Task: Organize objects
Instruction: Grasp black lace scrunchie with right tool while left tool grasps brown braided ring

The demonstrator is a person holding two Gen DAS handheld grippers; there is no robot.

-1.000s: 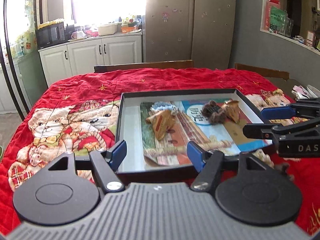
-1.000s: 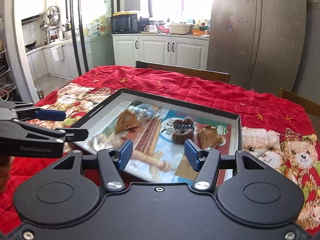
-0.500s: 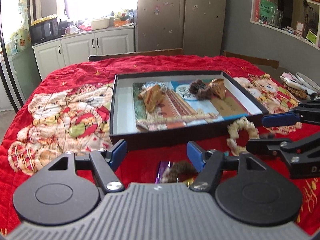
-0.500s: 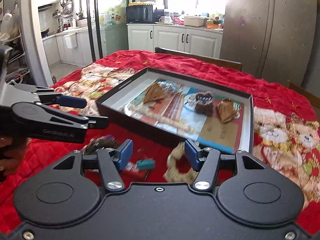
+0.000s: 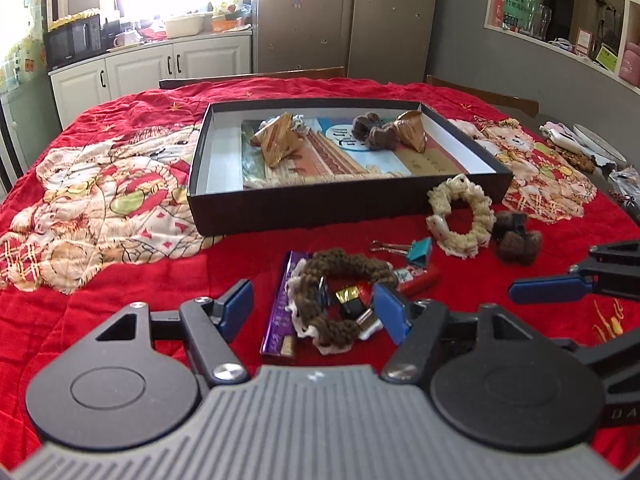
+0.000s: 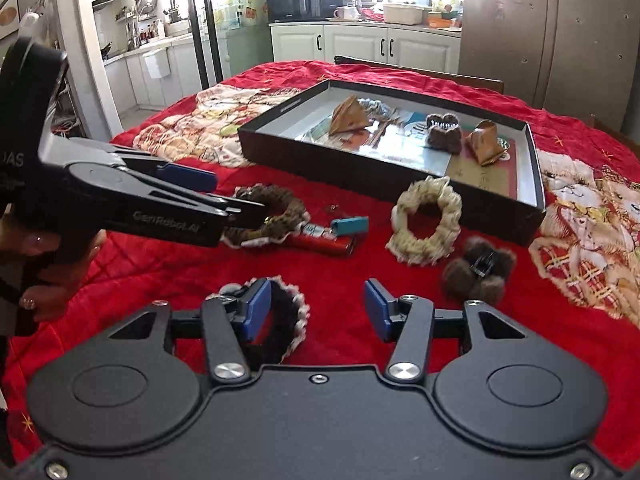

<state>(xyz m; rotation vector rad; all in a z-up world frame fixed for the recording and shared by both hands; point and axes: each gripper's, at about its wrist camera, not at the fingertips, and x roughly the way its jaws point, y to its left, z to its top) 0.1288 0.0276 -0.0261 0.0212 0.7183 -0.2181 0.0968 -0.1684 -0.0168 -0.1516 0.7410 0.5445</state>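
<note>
Clutter [image 5: 344,300] before black tray [image 5: 320,208]

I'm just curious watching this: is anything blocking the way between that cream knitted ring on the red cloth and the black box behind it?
Nothing visible lies between them. The cream ring sits on the red cloth right at the near wall of the black box; only that low wall has to be cleared. The fuzzy brown clip lies nearer the camera.

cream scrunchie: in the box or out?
Out. The cream scrunchie lies on the red cloth, just in front of the box.
</note>
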